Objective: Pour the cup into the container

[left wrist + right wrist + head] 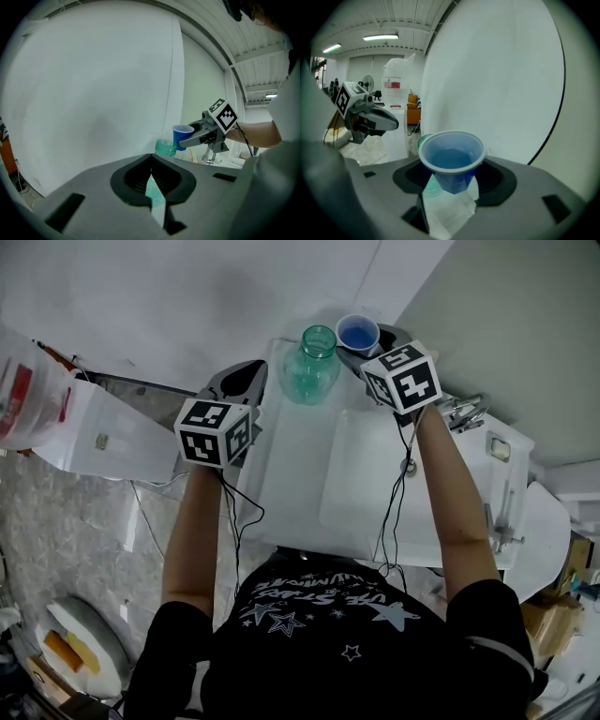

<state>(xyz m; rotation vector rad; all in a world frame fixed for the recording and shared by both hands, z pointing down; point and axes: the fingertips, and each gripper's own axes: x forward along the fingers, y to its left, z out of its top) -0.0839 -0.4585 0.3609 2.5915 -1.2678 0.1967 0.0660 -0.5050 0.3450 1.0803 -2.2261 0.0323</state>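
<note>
Right gripper (452,177): jaws spread wide and clamped on the lower wall of the blue cup (451,159). The cup is upright, and this gripper's own view shows a level liquid surface inside it. Left gripper (151,161): jaws pressed together at the tips with nothing pinched. Its view shows only a sliver of the green bottle (310,367) through the slit between them.

The head view shows both grippers flanking the bottle. The cup sits just beside the bottle's open mouth on the right, not over it. The left gripper view adds height: the cup is held off the surface, with its base about level with the bottle's rim. The right gripper view hides most of the bottle behind the cup, and only a green edge shows.

The bottle stands at the far end of a white table (291,484), close to a white backdrop (93,84). Thin cables trail from both grippers toward the person. To the left of the table stand a white box (103,432) and a plastic bag (23,390) with red print, on a speckled grey floor (56,521). Only the right gripper view shows the ceiling strip lights (379,36) and a fan (368,84).
</note>
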